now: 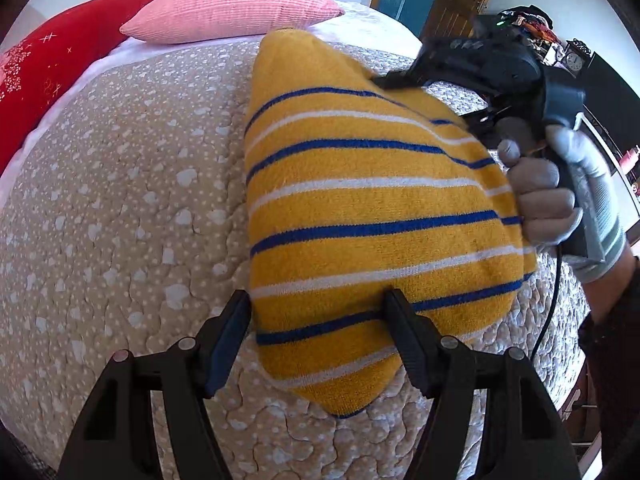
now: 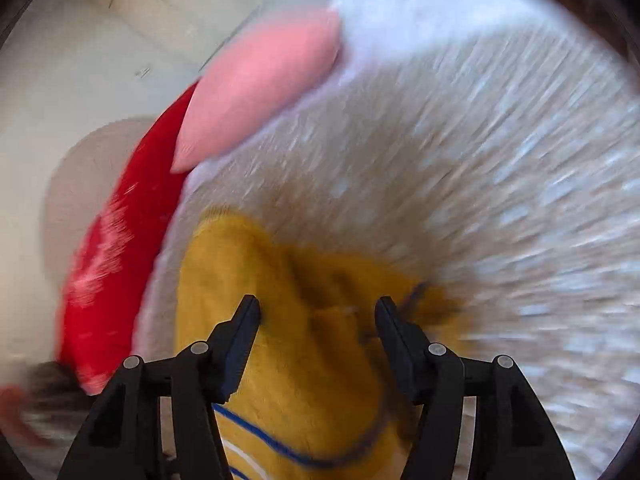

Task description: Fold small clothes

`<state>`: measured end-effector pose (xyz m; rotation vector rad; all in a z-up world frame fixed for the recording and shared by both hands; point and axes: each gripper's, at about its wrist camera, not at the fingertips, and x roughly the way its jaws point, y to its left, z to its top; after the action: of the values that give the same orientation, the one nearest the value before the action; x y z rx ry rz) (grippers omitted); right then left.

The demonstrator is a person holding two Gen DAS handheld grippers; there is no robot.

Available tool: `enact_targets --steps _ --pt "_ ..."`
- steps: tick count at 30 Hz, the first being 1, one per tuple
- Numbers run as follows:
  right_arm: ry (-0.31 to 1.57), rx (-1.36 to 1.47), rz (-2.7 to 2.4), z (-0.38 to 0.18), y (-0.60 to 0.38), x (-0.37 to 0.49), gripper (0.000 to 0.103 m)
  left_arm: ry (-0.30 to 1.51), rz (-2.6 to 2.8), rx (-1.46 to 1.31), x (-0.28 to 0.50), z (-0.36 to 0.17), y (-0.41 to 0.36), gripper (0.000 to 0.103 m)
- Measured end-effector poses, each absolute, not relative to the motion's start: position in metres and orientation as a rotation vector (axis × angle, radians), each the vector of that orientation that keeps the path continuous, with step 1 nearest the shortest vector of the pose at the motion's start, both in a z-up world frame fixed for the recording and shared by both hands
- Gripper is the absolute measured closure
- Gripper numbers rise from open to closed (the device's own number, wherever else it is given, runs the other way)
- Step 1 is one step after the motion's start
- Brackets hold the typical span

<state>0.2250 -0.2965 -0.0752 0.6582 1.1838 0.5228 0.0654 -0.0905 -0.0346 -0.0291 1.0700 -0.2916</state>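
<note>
- Your left hand-held gripper (image 1: pixel 318 312) comes in from the bottom of the left wrist view with its jaws spread wide; the near end of the yellow striped garment (image 1: pixel 368 216) lies between the two fingers, but they are not closed on it.
- That garment lies on the quilted bed cover (image 1: pixel 120 208), running from the gripper up through the centre of the frame toward the pink pillow (image 1: pixel 236 8) at the top.
- The red pillow (image 1: pixel 44 64) sits at the upper left, partly under the pink one.
- Your right hand-held gripper (image 1: pixel 384 80) shows at the upper right of this view, in your gloved hand (image 1: pixel 560 196), its tip against the garment's far right edge.
- In the right wrist view, which is heavily blurred, the right hand-held gripper (image 2: pixel 318 312) has its jaws wide apart, with the bunched yellow cloth (image 2: pixel 312 344) lying between and beneath the fingers at lower centre. You cannot tell whether either finger touches it.
</note>
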Motion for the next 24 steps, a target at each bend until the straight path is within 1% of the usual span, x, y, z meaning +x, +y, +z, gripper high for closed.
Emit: enact_targets --steps 1,3,6,7,9,12,13,14,17,19,21,24 --pt "1.181 0.659 0.535 -0.076 -0.294 0.223 0.054 1.069 -0.293 -0.029 0.065 -0.034 -0.090 0.035" --pt "1.118 0.651 0.556 -0.061 -0.294 0.209 0.078 1.068 -0.299 -0.027 0.065 -0.034 -0.089 0.035" --pt "0.968 0.536 0.443 -0.018 -0.299 0.182 0.083 1.058 -0.300 -0.021 0.064 -0.034 -0.091 0.035" --pt "0.936 0.466 0.396 -0.008 -0.296 0.175 0.083 1.053 -0.298 -0.013 0.064 -0.035 -0.092 0.035" --pt "0.862 0.166 0.202 0.009 -0.273 0.160 0.083 1.044 -0.282 0.012 0.062 -0.034 -0.096 0.035" --pt "0.848 -0.180 -0.040 -0.005 -0.246 0.159 0.080 1.037 -0.267 0.037 0.058 -0.027 -0.098 0.035" --pt "0.871 -0.184 -0.053 -0.010 -0.249 0.158 0.080 1.040 -0.286 0.029 0.055 -0.020 -0.095 0.035" --pt "0.880 -0.116 -0.030 -0.008 -0.258 0.154 0.080 1.039 -0.298 0.015 0.052 -0.015 -0.091 0.035" --pt "0.826 0.055 0.011 0.011 -0.281 0.133 0.079 1.009 -0.340 -0.046 0.044 0.005 -0.070 0.035" --pt "0.786 0.097 0.037 0.025 -0.283 0.119 0.074 0.984 -0.306 -0.067 0.046 0.014 -0.057 0.035" --pt "0.777 0.183 0.124 0.036 -0.283 0.101 0.061 0.985 -0.262 -0.106 0.056 0.015 -0.044 0.035" --pt "0.860 0.361 0.334 0.025 -0.274 0.096 0.058 1.010 -0.237 -0.204 0.083 0.005 -0.030 0.035"
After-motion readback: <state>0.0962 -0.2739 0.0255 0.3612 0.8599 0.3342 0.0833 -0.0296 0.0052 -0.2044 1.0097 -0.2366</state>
